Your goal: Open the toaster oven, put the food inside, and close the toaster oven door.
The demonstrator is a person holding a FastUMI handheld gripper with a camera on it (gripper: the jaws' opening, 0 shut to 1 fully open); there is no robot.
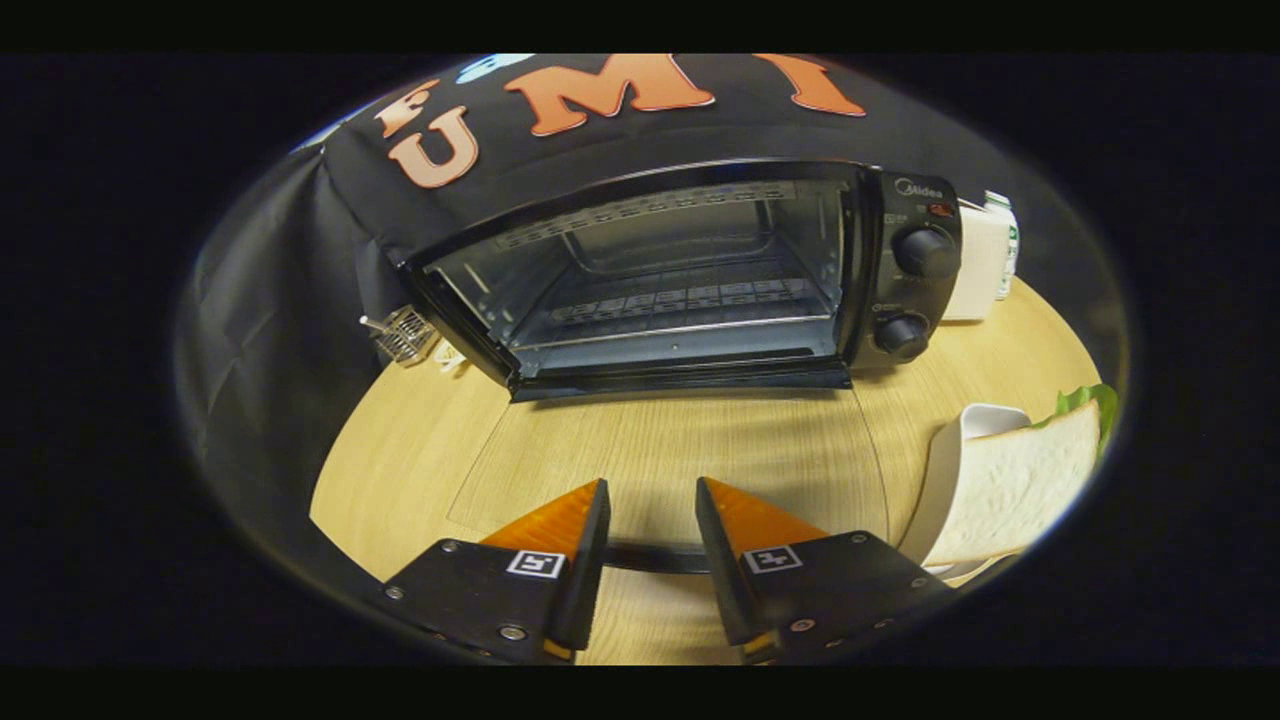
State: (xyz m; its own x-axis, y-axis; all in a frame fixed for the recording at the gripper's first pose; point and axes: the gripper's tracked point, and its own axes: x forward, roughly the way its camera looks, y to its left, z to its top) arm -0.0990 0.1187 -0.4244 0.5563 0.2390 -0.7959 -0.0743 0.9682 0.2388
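Note:
A black toaster oven (905,270) stands at the back of the round wooden table (420,450). Its glass door (680,450) lies folded down flat towards me, and the wire rack (680,305) inside is bare. The door's dark handle bar (655,558) runs crosswise in the gap between my fingers. My gripper (652,495) is open over the door's front edge and holds nothing. To the right of my fingers, a sandwich of white bread (1010,485) with green lettuce (1085,400) lies on a white plate (950,450).
A white carton (985,260) stands just behind the oven's right side. A small wire metal piece (405,335) lies at the oven's left corner. The black cloth wall hangs close behind and to the left.

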